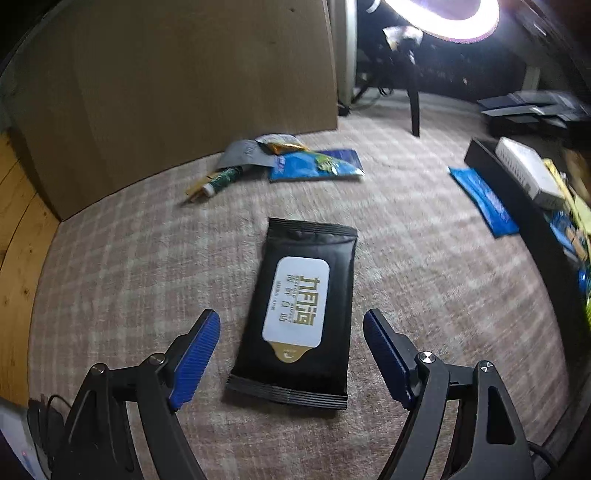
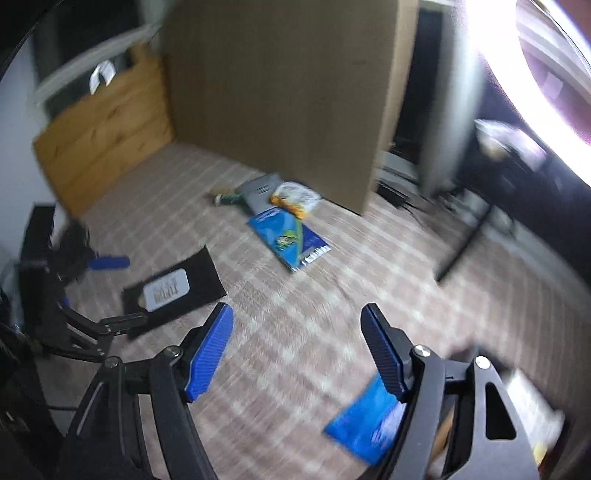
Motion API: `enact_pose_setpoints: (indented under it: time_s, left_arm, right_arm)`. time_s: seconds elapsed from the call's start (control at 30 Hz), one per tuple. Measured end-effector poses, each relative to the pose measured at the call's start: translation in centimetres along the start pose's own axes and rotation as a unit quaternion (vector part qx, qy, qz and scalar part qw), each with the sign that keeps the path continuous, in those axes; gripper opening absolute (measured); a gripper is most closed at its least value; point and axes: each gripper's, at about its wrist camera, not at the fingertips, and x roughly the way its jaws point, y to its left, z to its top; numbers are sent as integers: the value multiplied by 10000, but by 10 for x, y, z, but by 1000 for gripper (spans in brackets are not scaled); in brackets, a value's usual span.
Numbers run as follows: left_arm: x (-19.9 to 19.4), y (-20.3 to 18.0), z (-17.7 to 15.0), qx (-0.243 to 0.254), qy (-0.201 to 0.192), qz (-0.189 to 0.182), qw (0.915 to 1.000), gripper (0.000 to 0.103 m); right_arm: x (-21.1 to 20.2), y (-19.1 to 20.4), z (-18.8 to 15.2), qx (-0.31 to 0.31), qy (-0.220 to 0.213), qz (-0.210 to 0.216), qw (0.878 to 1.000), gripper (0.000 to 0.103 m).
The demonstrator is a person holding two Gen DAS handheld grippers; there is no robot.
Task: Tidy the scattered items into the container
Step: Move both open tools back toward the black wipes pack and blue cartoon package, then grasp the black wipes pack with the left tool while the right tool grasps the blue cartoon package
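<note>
Surface: checked beige-and-pink cloth, backed by a cardboard panel with a wooden board beside it; a ring light glares from above.

Item 1: left gripper, jaws wide, nothing between the pads. It tilts down over the black wet-wipe pack, which lies flat with one short end toward the tongs and sits between and just ahead of the fingertips; judged lined up for a grasp across the pack's width.

Item 2: right gripper, jaws wide and empty, only bare cloth ahead of them. A blue packet lies below its right finger, partly hidden.

Item 3: container, dark tray well to the left gripper's right, already holding a white box and coloured packets.

Item 4: scattered pile far ahead of both tongs by the panel: blue pouch, grey sachet, yellow snack bag, small tube. Uncollected.
</note>
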Motion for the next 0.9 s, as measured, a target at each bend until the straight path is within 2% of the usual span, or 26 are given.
enact_pose_setpoints:
  time_s: [0.1,0.27,0.5,0.7,0.9]
  left_arm:
    - [6,-2,5,49,102,-120,9999,78]
    - [20,0,15,126,248,-182,9994,78]
    - [38,1,27,282,429,-320,9982,78]
    - [54,0,31,349,640,-444,9964,78]
    - [58,-2,26,336,695,-570,9954,79]
  right_arm:
    - [33,1,22,-456,280,117,9985,71]
    - [90,1,50,-823,725,534,9925,71]
    - [148,5,72,-1284,991,603,9849,71]
    - [173,-1,75,-1427,1205,620,9804,73]
    - [170,-1,71,-1389,1106,667,9818,75]
